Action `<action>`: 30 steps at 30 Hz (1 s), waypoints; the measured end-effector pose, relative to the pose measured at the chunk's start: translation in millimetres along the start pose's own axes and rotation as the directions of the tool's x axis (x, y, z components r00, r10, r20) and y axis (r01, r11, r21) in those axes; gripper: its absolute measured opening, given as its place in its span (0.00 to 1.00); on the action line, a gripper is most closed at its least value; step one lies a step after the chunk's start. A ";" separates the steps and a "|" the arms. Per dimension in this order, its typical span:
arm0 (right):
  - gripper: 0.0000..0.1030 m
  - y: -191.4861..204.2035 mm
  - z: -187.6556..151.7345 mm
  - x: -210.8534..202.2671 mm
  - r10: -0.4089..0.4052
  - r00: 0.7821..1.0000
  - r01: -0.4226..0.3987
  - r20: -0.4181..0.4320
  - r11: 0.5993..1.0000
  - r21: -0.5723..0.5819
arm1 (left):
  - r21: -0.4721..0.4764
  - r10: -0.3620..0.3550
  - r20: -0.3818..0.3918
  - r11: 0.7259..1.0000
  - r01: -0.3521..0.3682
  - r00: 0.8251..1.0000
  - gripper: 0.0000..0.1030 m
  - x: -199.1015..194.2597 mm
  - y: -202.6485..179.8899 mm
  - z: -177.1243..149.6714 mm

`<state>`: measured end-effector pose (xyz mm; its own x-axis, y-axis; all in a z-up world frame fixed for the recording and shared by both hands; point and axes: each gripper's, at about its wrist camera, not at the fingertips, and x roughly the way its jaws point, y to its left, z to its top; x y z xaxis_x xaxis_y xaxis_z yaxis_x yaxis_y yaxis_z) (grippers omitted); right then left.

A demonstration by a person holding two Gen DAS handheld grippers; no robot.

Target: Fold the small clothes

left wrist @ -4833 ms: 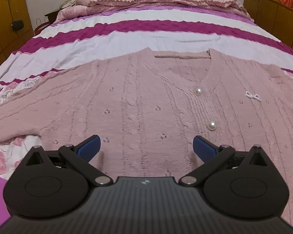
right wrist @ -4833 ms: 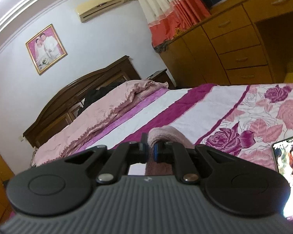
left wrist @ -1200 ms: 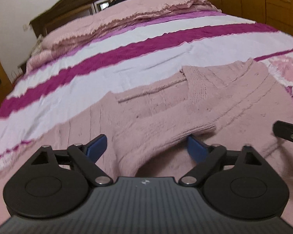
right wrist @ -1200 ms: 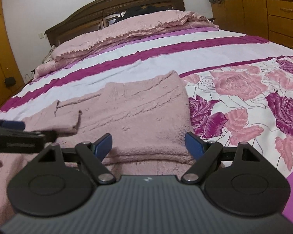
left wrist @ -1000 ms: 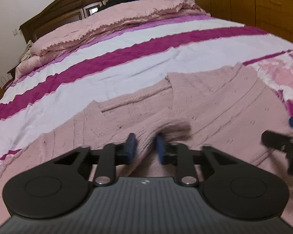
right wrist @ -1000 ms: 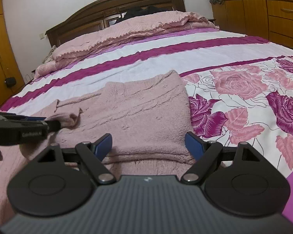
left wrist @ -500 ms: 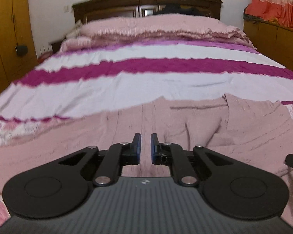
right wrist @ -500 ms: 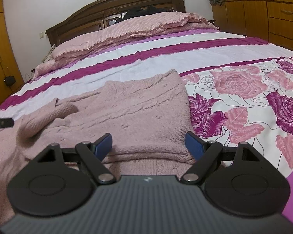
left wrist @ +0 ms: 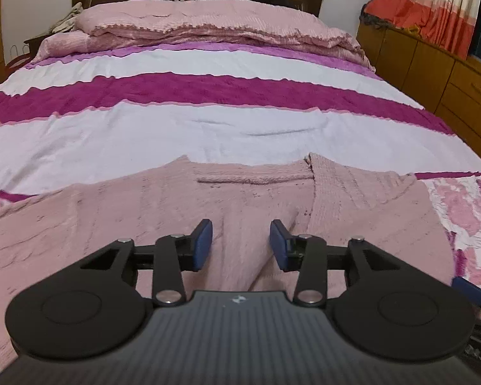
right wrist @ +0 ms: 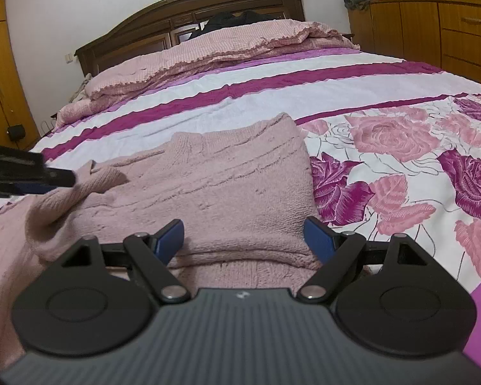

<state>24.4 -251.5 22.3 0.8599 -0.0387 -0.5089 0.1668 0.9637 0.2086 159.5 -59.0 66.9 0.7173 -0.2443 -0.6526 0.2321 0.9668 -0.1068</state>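
Observation:
A pink knitted cardigan lies flat on the bed, its right side folded inward over the front. My left gripper is open and empty just above the cardigan's middle, below the neckline. My right gripper is open and empty over the folded right panel near the hem. The folded sleeve end lies bunched at the left of the right wrist view, beside the left gripper's fingers.
The bed has a white and magenta striped cover with a rose print on the right. A pink quilt lies at the dark headboard. Wooden drawers stand at the right.
My left gripper, shut on the sleeve end half a second ago, has opened and let it go. The sleeve now lies across the cardigan. My right gripper has stayed open and still.

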 end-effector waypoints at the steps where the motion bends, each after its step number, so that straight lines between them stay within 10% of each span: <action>1: 0.80 -0.8 -0.2 0.2 0.002 1.000 -0.002 0.000 1.000 0.003 | 0.004 -0.002 -0.009 1.000 0.002 1.000 0.47 7.7 -1.6 1.2; 10: 0.81 -3.2 -2.3 3.6 0.001 1.000 -0.001 0.008 1.000 -0.001 | -0.036 -0.017 -0.064 0.999 0.015 0.998 0.55 52.9 -0.5 8.8; 13: 0.82 -3.4 -2.7 4.3 0.001 1.000 -0.001 0.010 1.000 -0.004 | -0.048 -0.056 -0.021 0.997 0.055 0.998 0.16 47.1 1.1 6.8; 16: 0.82 -4.2 -3.0 4.3 0.004 1.000 -0.004 0.012 1.000 0.000 | -0.036 -0.048 0.036 0.998 0.049 0.998 0.13 31.6 -1.3 4.4; 30: 0.81 -4.0 -3.2 2.6 0.004 1.000 -0.004 0.015 1.000 0.004 | -0.028 0.276 0.167 0.961 -0.276 0.946 0.14 -60.2 47.2 -20.2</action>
<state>24.4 -254.6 17.5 0.8676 -0.0384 -0.4958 0.1649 0.9628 0.2140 113.9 2.9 86.0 0.8526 0.0236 -0.5220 0.0069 0.9984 0.0564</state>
